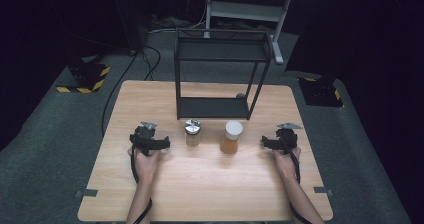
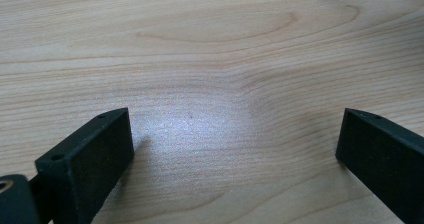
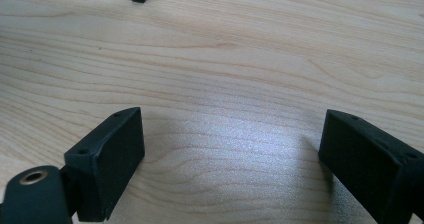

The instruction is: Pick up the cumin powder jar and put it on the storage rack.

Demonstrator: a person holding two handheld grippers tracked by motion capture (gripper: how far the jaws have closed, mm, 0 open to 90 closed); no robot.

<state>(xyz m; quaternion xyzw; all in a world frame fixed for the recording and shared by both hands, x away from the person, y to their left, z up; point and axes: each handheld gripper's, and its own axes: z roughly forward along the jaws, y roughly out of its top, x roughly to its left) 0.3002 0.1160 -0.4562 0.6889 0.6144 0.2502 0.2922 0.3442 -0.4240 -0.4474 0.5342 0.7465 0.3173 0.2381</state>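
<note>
Jars — silver-lidded jar (image 1: 192, 132), amber-filled jar (image 1: 232, 137) — stand between left tool (image 1: 148, 139) and right tool (image 1: 281, 139), both wide open, empty.

Overhead view; two close tabletop (image 1: 210, 179) views

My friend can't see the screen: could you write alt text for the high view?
Two jars, one silver-lidded and one white-lidded, stand on a wooden table before a black shelf rack. A person rests an open hand-held gripper either side, left and right.
</note>
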